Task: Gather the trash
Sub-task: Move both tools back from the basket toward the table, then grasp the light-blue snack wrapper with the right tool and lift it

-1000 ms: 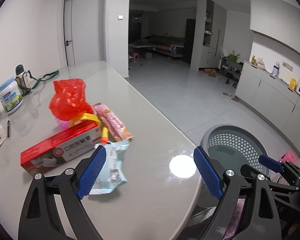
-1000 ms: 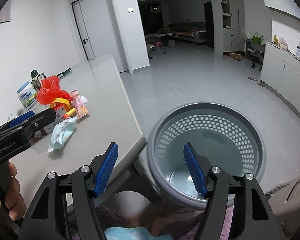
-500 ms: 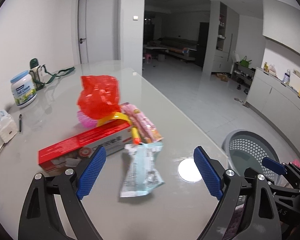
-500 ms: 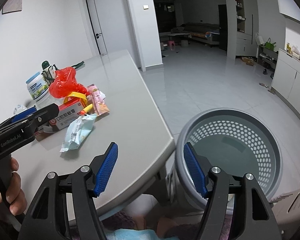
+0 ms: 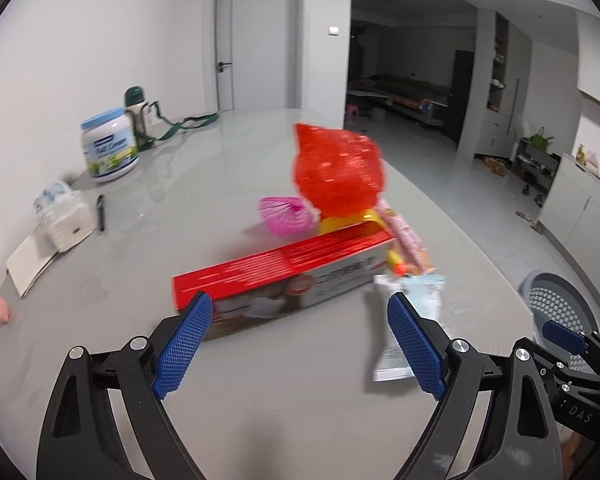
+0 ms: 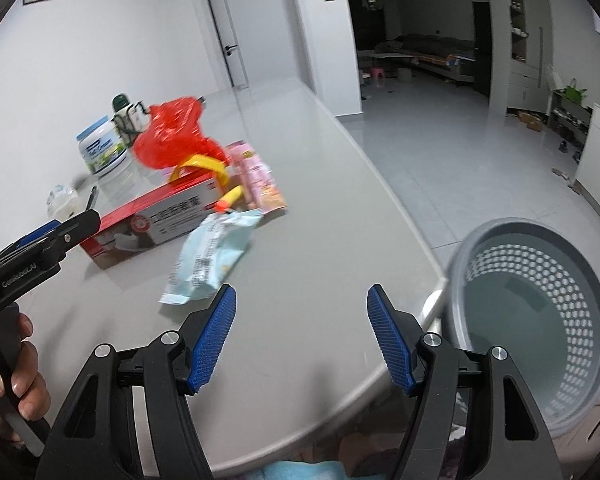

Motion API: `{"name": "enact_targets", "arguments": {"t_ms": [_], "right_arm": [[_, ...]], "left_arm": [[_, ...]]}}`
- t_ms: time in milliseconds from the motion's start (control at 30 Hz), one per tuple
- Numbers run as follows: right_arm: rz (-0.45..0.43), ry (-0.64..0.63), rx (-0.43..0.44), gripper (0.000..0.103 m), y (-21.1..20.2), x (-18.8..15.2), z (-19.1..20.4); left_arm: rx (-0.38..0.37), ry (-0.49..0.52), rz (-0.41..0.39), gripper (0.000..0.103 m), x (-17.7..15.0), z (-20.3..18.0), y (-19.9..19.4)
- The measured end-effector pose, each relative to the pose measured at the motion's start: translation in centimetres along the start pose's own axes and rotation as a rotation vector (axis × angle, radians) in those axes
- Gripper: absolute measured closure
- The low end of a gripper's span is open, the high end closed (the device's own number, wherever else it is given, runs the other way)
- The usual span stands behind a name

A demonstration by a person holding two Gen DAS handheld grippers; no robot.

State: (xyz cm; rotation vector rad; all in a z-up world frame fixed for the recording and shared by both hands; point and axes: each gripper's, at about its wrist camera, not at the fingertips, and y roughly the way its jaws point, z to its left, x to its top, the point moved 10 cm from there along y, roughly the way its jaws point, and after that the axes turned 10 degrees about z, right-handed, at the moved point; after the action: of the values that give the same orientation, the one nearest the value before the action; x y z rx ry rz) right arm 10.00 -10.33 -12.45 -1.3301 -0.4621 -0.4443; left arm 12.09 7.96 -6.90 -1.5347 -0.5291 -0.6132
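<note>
Your left gripper: ribbed blue pads, jaws wide, empty. Your right gripper: half open, empty. Long red carton, flat on glossy grey table, long axis left-right. Crinkly pale wrapper; red bag behind. Perforated grey basket, right, off table.

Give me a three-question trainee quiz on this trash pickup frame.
1. True or false: the left gripper grips the red box.
2. What lies nearest the right gripper? A red bag, B pale blue wrapper, C white jar.
3. The grey basket holds ____ trash.

Key: 1 false, its jaws are open. 2 B. 3 no.
</note>
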Motion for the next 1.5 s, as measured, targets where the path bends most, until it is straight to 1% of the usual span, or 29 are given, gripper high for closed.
{"name": "enact_targets", "arguments": {"t_ms": [133, 333, 600, 733, 1033, 1267, 1500], "right_arm": [[0.016, -0.041, 0.017, 0.038, 1.0, 0.5, 2.4], [0.043, -0.079, 0.035, 0.038, 2.9, 1.3, 5.5], [0.095, -0.078, 0.030, 0.038, 5.6, 1.6, 6.9], [0.109, -0.073, 0.008, 0.038, 6.6, 1.5, 6.8], [0.117, -0.031, -0.047, 0.038, 7.4, 1.4, 4.4], [0.103, 0.008, -0.089, 0.038, 6.6, 1.5, 1.7], [0.052, -0.004, -0.074, 0.038, 4.6, 2.2, 1.3]], "left_arm": [[0.015, -0.021, 0.005, 0.015, -0.3, 1.7, 0.4], [0.017, -0.045, 0.020, 0.015, -0.6, 2.9, 1.3], [0.008, -0.060, 0.030, 0.015, -1.0, 3.8, 1.9], [-0.002, -0.064, 0.040, 0.015, -1.3, 3.9, 2.2], [-0.022, -0.071, 0.051, 0.015, -1.3, 3.7, 2.6], [-0.030, -0.070, 0.052, 0.015, -1.3, 3.6, 2.7], [-0.036, -0.065, 0.052, 0.015, -1.4, 3.3, 2.7]]}}
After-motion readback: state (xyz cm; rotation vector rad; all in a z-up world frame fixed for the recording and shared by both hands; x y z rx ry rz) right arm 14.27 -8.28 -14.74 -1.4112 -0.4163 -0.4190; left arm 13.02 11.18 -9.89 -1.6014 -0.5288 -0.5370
